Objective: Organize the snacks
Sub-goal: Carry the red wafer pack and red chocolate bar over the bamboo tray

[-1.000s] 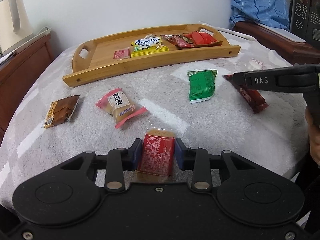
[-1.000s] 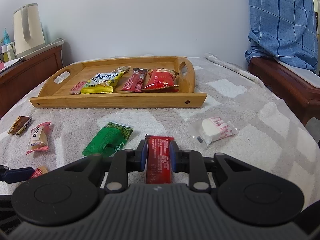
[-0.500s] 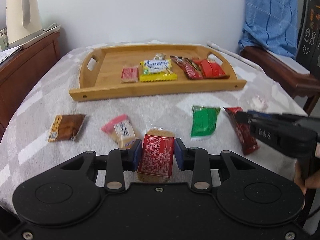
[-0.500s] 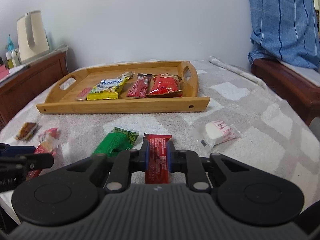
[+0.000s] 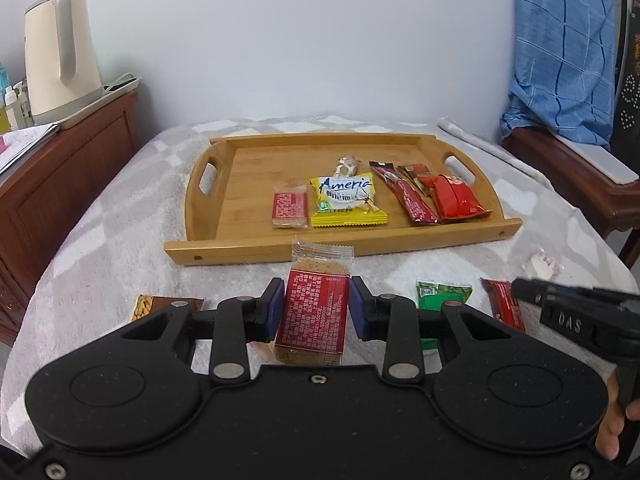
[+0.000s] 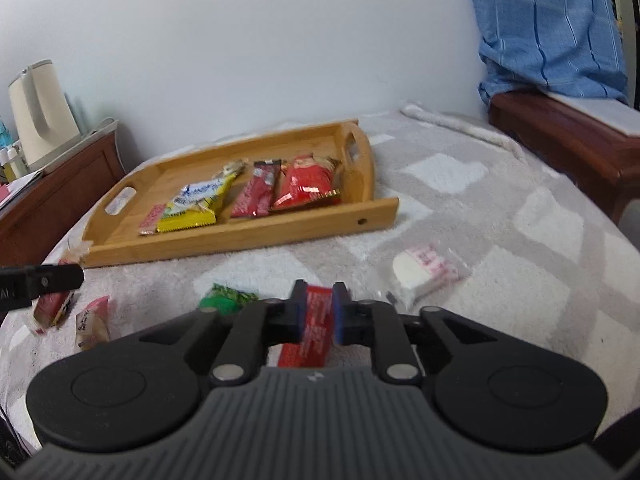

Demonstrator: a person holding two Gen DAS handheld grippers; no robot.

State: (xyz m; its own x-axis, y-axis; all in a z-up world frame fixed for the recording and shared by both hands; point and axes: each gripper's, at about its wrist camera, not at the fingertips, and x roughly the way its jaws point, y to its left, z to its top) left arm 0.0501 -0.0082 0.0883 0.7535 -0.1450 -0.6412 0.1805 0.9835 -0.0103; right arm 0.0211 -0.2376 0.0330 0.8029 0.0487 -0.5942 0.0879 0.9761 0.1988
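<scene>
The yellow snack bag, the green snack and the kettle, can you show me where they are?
Yellow snack bag (image 5: 347, 203): left wrist view, middle of the bag, in the tray.
Green snack (image 5: 442, 295): left wrist view, top part showing above the claw.
Kettle (image 5: 60, 56): left wrist view, middle of its body.

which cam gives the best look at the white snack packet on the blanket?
Right wrist. The white snack packet lies in full view on the blanket, just right of the right gripper, pink print visible. In the left wrist view the packet is small at the far right, beyond the right gripper's finger.
</scene>
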